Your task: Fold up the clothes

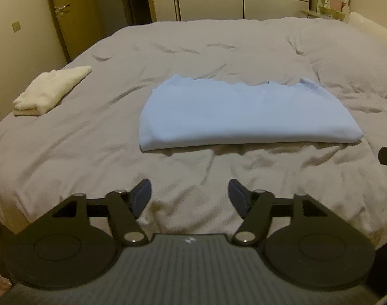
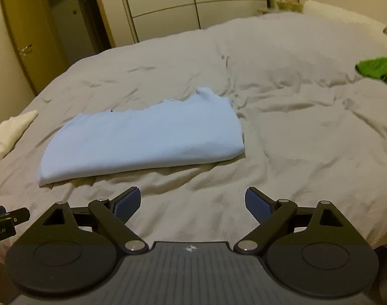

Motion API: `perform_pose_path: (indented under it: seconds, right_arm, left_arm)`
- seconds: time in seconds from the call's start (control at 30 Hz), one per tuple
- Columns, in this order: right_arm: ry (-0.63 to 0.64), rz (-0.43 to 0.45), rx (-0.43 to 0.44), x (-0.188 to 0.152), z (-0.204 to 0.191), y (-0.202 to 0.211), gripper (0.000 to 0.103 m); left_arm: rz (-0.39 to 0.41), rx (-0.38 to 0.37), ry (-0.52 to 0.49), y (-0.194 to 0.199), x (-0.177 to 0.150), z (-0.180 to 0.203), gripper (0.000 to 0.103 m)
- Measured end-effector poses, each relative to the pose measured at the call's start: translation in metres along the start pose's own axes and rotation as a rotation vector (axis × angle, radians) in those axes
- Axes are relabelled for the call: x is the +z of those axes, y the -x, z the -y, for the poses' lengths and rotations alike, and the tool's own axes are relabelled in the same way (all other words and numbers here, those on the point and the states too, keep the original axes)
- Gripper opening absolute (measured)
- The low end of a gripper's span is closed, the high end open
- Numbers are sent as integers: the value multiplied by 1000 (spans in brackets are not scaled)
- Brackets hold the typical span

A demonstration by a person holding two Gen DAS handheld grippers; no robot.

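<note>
On the bed (image 1: 91, 152) ahead of you, the folded garment (image 1: 244, 117) lies mid-bed, the folded towel (image 1: 48, 91) well left of it, crumpled clothing (image 2: 381, 71) far right.

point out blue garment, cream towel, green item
blue garment (image 1: 247, 117): left wrist view, middle of its folded top.
cream towel (image 1: 51, 91): left wrist view, centre of the folded bundle.
green item (image 2: 379, 71): right wrist view, visible part at frame edge.
</note>
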State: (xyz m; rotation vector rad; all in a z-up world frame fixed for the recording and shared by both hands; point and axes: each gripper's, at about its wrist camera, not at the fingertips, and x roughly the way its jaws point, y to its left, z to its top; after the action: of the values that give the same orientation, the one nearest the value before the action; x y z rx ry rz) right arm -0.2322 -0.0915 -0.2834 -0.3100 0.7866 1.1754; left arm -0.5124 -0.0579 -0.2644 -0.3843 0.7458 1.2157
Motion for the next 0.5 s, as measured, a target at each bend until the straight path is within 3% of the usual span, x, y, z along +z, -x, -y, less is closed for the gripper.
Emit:
perform_pose_path:
  seconds: [0.17, 0.5]
  right_arm:
    - [6, 36, -4, -5, -8, 19, 103]
    - [-29, -5, -62, -9, -9, 26, 103]
  left_arm:
    - [17, -13, 5, 13, -5, 1, 68]
    - [43, -23, 19, 27, -8, -1, 78]
